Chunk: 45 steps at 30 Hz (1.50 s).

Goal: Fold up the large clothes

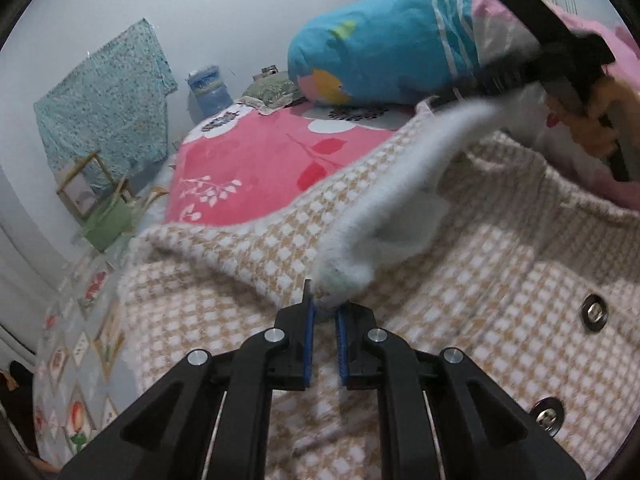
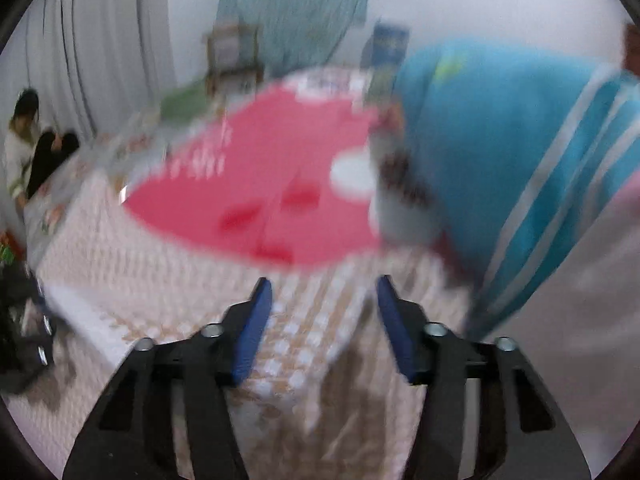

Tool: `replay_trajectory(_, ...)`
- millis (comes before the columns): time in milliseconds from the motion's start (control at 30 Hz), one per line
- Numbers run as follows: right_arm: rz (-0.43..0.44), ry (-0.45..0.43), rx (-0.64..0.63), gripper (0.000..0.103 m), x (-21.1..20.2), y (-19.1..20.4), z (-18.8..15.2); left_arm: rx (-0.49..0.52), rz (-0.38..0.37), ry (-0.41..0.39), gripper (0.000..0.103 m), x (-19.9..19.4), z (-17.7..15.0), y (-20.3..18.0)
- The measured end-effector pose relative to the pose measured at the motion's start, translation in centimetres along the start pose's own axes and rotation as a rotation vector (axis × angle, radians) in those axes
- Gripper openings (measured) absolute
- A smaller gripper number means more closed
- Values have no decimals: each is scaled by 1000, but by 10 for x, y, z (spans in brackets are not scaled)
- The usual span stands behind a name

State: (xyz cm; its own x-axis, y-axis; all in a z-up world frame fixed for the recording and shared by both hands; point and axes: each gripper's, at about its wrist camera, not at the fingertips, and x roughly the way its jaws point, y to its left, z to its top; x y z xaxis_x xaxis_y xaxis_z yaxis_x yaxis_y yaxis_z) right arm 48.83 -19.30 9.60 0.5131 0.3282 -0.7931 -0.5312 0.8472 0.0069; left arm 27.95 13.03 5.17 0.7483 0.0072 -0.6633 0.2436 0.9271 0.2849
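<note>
A large beige-and-white checked coat (image 1: 460,280) with a white fleece lining lies spread on the bed. It has metal snap buttons (image 1: 595,313). My left gripper (image 1: 326,312) is shut on the coat's fleece edge, which is pinched between the blue pads. That edge rises, stretched, toward my right gripper (image 1: 492,84) at the upper right, carried by a hand (image 1: 592,128). The right wrist view is blurred. In it my right gripper (image 2: 324,312) stands about half wide, with a raised fold of the coat (image 2: 312,352) filling the space between its pads.
The coat lies over a pink flowered blanket (image 1: 260,160). A big blue bolster pillow (image 1: 380,52) lies along the far side, near the right gripper. A person (image 2: 24,148) sits on the floor at the left. A tiled mat (image 1: 72,360) runs beside the bed.
</note>
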Motion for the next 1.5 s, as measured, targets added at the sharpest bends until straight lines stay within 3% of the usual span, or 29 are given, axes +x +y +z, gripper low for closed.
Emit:
replay_trajectory(67, 5, 58, -39, 44, 7, 9, -17, 8, 5, 18, 11, -2, -6, -3)
replay_trajectory(100, 20, 91, -59, 37, 11, 12, -35, 15, 11, 29, 13, -3, -9, -5)
replay_trajectory(200, 27, 75, -28, 36, 10, 12, -47, -49, 0, 112, 16, -8, -20, -3)
replay_trajectory(233, 30, 82, -16, 36, 12, 11, -46, -94, -30, 100, 16, -22, -24, -3)
replay_trajectory(300, 11, 81, -47, 37, 14, 15, -46, -151, -137, 29, 22, -51, -22, -9)
replay_trajectory(333, -10, 72, -83, 37, 13, 19, -47, -184, -205, -46, 30, -74, -16, -14)
replay_trajectory(367, -37, 61, -123, 37, 11, 24, -50, -197, -238, -102, 40, -87, -10, -17)
replay_trajectory(467, -78, 54, -183, 37, 9, 32, -53, -250, -274, -219, 45, -95, 26, -15)
replay_trajectory(533, -75, 59, -178, 37, 6, 29, -46, -344, -314, -180, 45, -59, 52, -1)
replay_trajectory(600, -62, 67, -171, 37, 6, 25, -44, -354, -264, -99, 34, -19, 56, 5)
replay_trajectory(667, -59, 85, -153, 40, 6, 18, -44, -280, -151, 81, 27, 37, 32, 4)
replay_trajectory(700, -53, 103, -145, 44, 13, 15, -39, -244, -162, 103, 27, 55, 12, 2)
replay_trajectory(733, -41, 120, -141, 44, 15, 14, -38, -272, -191, 39, 27, 52, -4, 6)
replay_trajectory(800, -45, 141, -140, 44, 10, 12, -36, -274, -184, 26, 27, 47, -1, 7)
replay_trajectory(900, -111, 120, -172, 24, -13, 19, -29, -277, -183, 36, 27, 51, 0, 8)
replay_trajectory(1000, -70, -26, -99, 24, -44, 17, -12, -262, -166, 40, 27, 50, -1, 5)
replay_trajectory(1167, -43, 29, -120, 25, -2, 48, 10, -242, -125, 41, 27, 48, 2, -6)
replay_trajectory(1233, -86, 101, -112, 25, 33, 50, -4, -276, -134, 55, 27, 47, 2, -4)
replay_trajectory(1333, -79, 2, -38, 25, 30, 41, -30, -330, -167, 85, 27, 44, 1, 1)
replay_trajectory(1433, -110, -42, -63, 25, 24, 45, -43, -495, -250, 153, 27, 45, 3, 23)
replay_trajectory(1500, -124, -38, -68, 25, 26, 46, -41, -604, -259, 180, 27, 41, 11, 34)
